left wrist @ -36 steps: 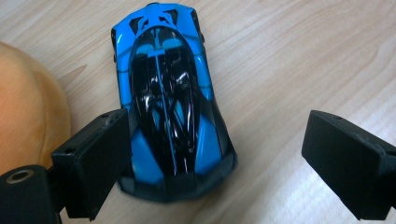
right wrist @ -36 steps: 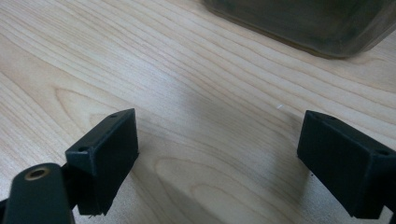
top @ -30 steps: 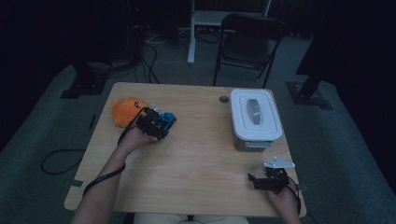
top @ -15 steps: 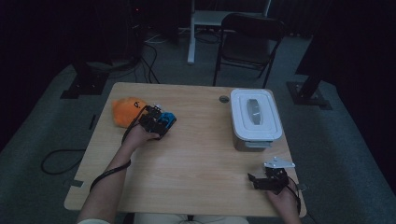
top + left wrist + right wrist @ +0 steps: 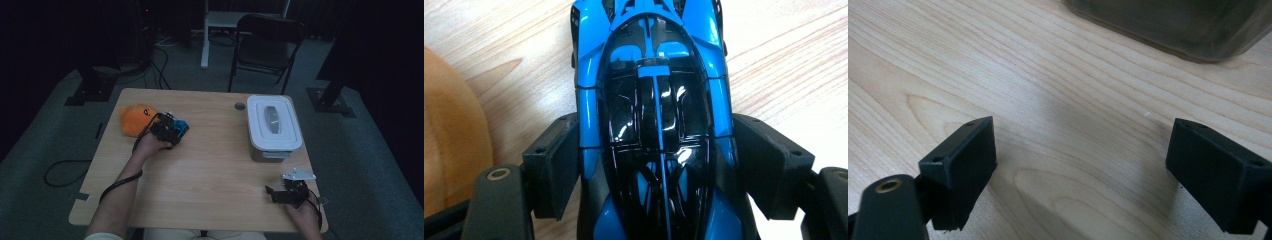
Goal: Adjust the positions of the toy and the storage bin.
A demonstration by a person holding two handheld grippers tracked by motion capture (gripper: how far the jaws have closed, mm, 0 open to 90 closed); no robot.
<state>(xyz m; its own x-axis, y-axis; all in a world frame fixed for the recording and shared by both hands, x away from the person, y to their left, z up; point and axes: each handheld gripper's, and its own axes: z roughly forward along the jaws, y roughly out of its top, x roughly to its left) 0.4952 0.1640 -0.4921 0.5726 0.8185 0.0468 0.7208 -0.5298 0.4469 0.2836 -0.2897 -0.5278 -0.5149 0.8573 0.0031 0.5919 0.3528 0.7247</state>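
Toy car: a blue toy car (image 5: 654,120) with a glossy black canopy, and it's sitting on the wooden table (image 5: 210,170) at the left-hand part, nose pointing away along the left gripper's line of sight. In the high view the toy car (image 5: 181,128) peeks out just past the gripper, toward the table's middle.

Left gripper: the left gripper (image 5: 654,165) has a jaw pressed on each flank of the car, clamped on its body. From above, the left gripper (image 5: 167,131) sits in the person's left hand (image 5: 150,145), forearm stretching in from the bottom edge.

Orange thing: an orange soft toy (image 5: 136,119) lies just beside the car and gripper, on the far-left side of the table; its rounded orange edge (image 5: 451,135) shows at the left of the left gripper view. Whether it touches the car, I cannot tell.

Right gripper: the right gripper (image 5: 1083,165) hovers low over bare wood, jaws spread wide, nothing between them. From above, the right gripper (image 5: 286,192) is near the table's near-right corner, held by the right hand (image 5: 304,215).

Container: a white lidded container (image 5: 272,125) stands on the right side, well apart from the car; its dim lower wall (image 5: 1173,25) sits ahead of the right gripper.

Beyond the table: a dark folding chair (image 5: 267,45) stands on the floor.
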